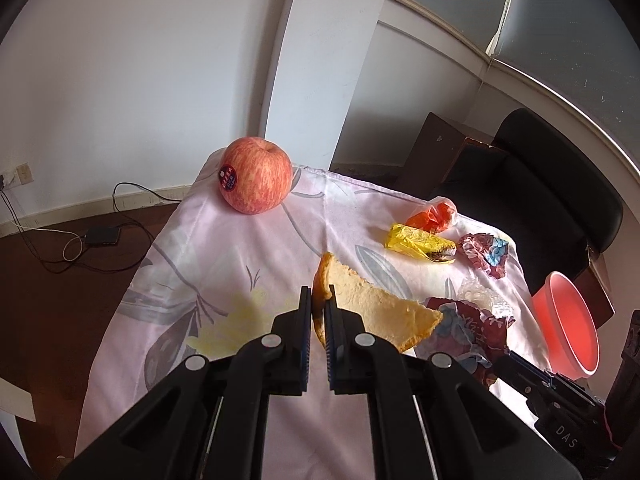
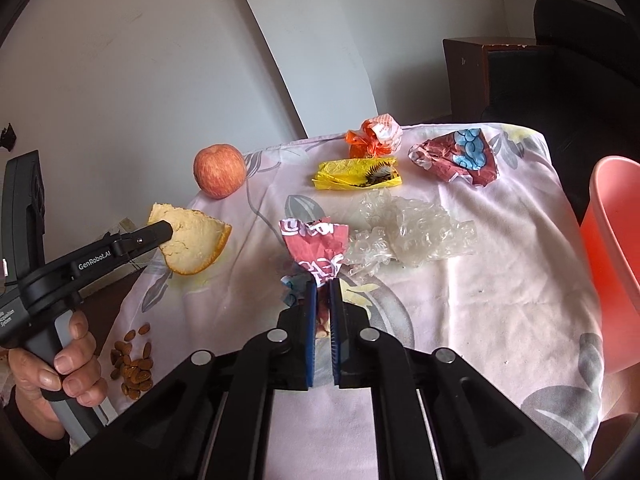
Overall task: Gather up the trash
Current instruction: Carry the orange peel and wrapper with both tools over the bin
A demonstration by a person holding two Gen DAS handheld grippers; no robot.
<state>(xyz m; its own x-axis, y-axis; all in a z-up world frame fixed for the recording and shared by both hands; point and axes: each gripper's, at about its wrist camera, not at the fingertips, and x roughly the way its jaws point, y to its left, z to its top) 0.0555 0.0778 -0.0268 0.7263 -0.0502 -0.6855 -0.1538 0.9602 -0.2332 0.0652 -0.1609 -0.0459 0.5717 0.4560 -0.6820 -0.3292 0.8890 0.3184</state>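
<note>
Your left gripper (image 1: pixel 318 304) is clamped on the rim of a large orange peel (image 1: pixel 376 312), lifted clear of the flowered cloth (image 1: pixel 240 248); its side reads "GenRobot.AI" in the right wrist view, where your left hand (image 2: pixel 52 364) wraps the handle. Your right gripper (image 2: pixel 323 292) pinches the bottom of a crumpled red wrapper (image 2: pixel 316 248), whose white lettering is too creased to read and whose lower part is hidden between the pads. Just beside it lies clear bubble wrap (image 2: pixel 412 232). Farther back sit a yellow wrapper (image 2: pixel 356 174), an orange-and-white wrapper (image 2: pixel 376 136) and a second red-and-blue wrapper (image 2: pixel 456 156), its print illegible. The apple (image 1: pixel 256 176) near the far corner wears a dark round sticker, too small to read. A pink bin (image 2: pixel 612 264), cut off by the frame, stands off the cloth's right edge. Almonds (image 2: pixel 132 364) lie scattered by your left hand.
</note>
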